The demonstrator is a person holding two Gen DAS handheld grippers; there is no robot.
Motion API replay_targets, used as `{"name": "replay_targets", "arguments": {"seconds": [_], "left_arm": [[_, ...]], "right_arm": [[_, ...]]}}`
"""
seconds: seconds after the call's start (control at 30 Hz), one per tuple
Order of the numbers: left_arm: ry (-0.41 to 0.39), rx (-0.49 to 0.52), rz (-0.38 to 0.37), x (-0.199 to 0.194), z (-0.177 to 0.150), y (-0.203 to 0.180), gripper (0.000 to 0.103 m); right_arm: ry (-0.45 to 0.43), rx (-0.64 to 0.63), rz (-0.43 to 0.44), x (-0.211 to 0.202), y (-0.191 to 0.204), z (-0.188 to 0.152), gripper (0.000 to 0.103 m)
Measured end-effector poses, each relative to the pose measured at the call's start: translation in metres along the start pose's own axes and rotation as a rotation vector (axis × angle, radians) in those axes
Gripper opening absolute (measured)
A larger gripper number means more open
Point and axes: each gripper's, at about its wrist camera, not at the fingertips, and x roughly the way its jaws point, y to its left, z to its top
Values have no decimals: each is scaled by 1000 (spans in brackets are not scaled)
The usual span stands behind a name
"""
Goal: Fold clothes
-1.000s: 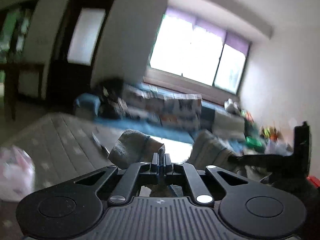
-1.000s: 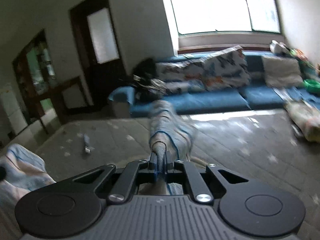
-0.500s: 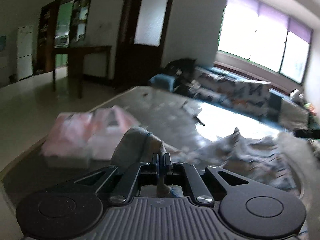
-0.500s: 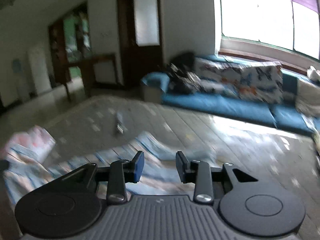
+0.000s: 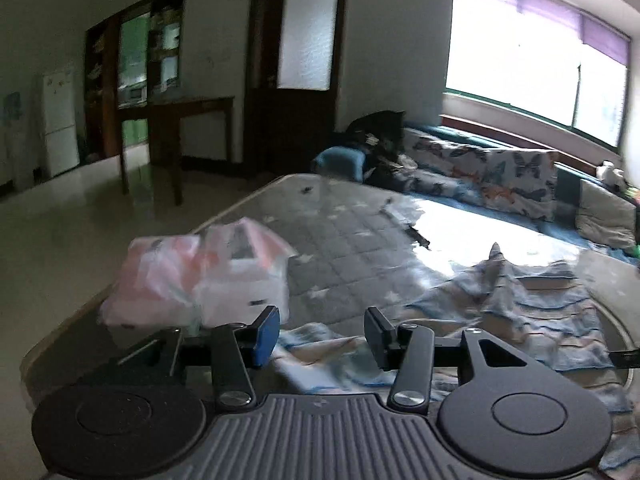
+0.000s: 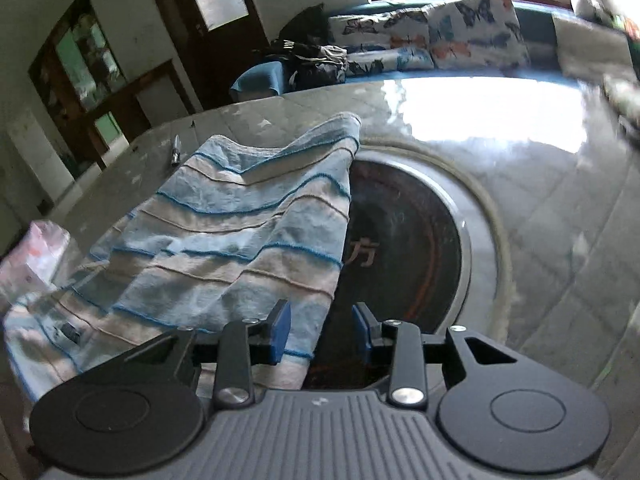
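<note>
The left gripper (image 5: 322, 336) is spread wide with nothing between its pads, low over the near edge of the striped cloth (image 5: 512, 304) spread on the table (image 5: 344, 248). The right gripper (image 6: 321, 330) is likewise apart and empty; the cloth (image 6: 236, 240) lies just ahead and to its left, its near corner between the pads. A pink bag (image 5: 200, 276) sits left, the sofa (image 5: 480, 176) beyond.
</note>
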Motion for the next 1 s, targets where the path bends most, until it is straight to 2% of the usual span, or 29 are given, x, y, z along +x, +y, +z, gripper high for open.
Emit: {"name": "replay_targets", "arguments": {"seconds": [0.07, 0.2, 0.33, 0.43, 0.6, 0.77, 0.93, 1.0], "left_arm": [[10, 29, -78, 5, 0, -16, 56], [54, 90, -274, 17, -9, -54, 63], [95, 184, -476, 19, -20, -105, 70], [125, 250, -578, 20, -32, -147, 73], [195, 264, -645, 49, -34, -186, 75], [209, 282, -647, 64, -40, -195, 79], [213, 310, -661, 71, -58, -200, 80], [211, 334, -685, 62, -69, -202, 80]], "right_arm": [[11, 39, 43, 0, -4, 0, 25], [40, 121, 140, 3, -9, 2, 24], [52, 146, 210, 2, -6, 4, 24], [59, 139, 272, 1, 6, 12, 24], [68, 68, 328, 5, 33, 27, 24], [41, 51, 272, -17, 24, 27, 24], [103, 67, 204, -34, -1, -3, 26], [118, 84, 197, -38, -9, -14, 34]]}}
